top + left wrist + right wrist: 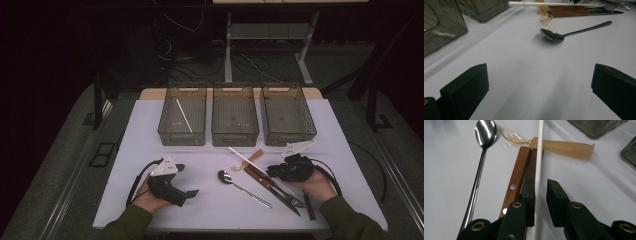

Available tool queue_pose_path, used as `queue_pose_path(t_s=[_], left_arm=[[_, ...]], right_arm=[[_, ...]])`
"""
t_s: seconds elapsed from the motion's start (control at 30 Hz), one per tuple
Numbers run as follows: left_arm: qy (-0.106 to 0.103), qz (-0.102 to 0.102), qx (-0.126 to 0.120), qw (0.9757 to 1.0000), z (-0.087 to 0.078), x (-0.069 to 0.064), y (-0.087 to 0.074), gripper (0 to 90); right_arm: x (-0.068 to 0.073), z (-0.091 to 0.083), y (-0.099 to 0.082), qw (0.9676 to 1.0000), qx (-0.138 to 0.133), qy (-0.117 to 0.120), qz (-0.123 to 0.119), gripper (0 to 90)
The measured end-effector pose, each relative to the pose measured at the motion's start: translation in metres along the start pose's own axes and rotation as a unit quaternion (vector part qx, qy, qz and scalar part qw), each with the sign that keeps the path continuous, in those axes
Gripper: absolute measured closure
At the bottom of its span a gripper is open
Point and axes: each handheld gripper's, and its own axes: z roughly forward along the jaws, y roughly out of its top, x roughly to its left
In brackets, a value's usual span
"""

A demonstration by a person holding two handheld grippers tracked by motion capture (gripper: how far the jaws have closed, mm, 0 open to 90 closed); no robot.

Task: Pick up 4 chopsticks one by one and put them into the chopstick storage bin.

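A: Which step is in hand?

B: Picking up the white stick (538, 173). It lies on the counter (210, 210) across the wooden-handled knives (517, 178), and the right tongs (541, 196) straddle it, one pad touching it, a small gap at the other, so not yet clamped.

A: And the left tongs (539, 86)?

B: Wide open, idle. Next: pinch, lift, probably towards the left bin (168, 131), which holds a similar stick.

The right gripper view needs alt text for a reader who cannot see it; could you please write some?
The right gripper's two black jaws straddle a thin white stick on a white table, one pad against it and a gap at the other. The stick lies across wooden knife handles and a translucent plastic spoon, with a metal spoon alongside.
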Motion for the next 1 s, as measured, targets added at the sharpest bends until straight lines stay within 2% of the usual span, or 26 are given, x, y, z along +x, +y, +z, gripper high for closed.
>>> queue_pose_path(t_s=[0.7, 0.87, 1.0], left_arm=[[-0.001, 0.005, 0.003, 1.0, 0.0, -0.001, 0.001, 0.3], [-0.001, 0.005, 0.003, 1.0, 0.0, -0.001, 0.001, 0.3], [0.0, 0.005, 0.002, 1.0, 0.0, -0.002, 0.001, 0.3]], right_arm=[[-0.002, 0.012, -0.001, 0.9997, 0.019, -0.01, -0.009, 79.8], [0.003, 0.013, 0.002, 0.9988, 0.031, -0.026, -0.026, 80.5], [0.006, 0.014, 0.005, 0.9979, 0.043, -0.039, -0.03, 81.1]])
